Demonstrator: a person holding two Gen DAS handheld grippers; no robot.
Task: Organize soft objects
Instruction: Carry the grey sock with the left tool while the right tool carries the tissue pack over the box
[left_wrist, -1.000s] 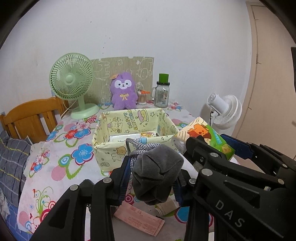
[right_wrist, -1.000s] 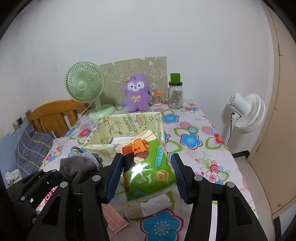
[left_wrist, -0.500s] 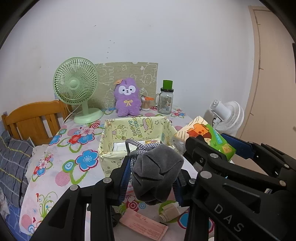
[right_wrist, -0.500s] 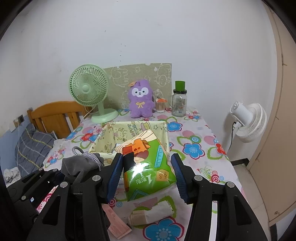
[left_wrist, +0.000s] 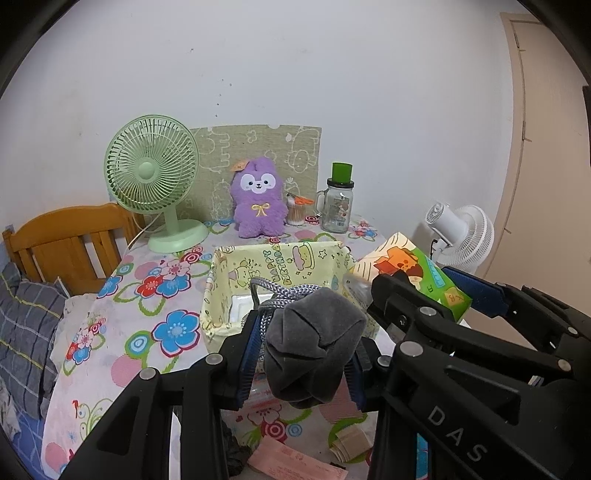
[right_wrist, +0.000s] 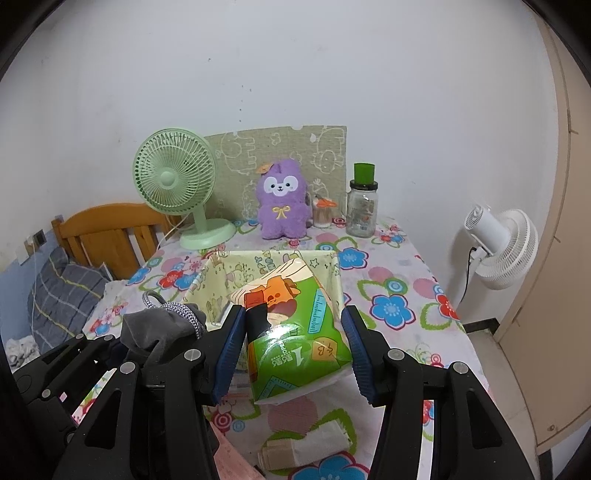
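My left gripper (left_wrist: 301, 356) is shut on a grey rolled cloth bundle (left_wrist: 312, 345) with a grey-white braided cord (left_wrist: 284, 293), held above the table in front of the yellow fabric basket (left_wrist: 273, 254). The bundle also shows in the right wrist view (right_wrist: 159, 328). My right gripper (right_wrist: 291, 350) is shut on a green tissue pack (right_wrist: 295, 321) with a cartoon print, held over the near right edge of the basket (right_wrist: 218, 269). The pack shows in the left wrist view (left_wrist: 417, 273). A purple plush toy (left_wrist: 258, 203) stands behind the basket.
A green desk fan (left_wrist: 155, 181), a glass jar with green lid (left_wrist: 338, 205) and a toothpick holder (left_wrist: 295, 210) stand at the back. A pink paper slip (left_wrist: 291, 463) and a beige folded item (right_wrist: 306, 443) lie near. A wooden chair (left_wrist: 62, 243) and white fan (left_wrist: 461, 236) flank the table.
Both grippers have lifted and drawn back a little with their loads, so the basket and table sit lower and farther in both views. Both grips are unchanged.
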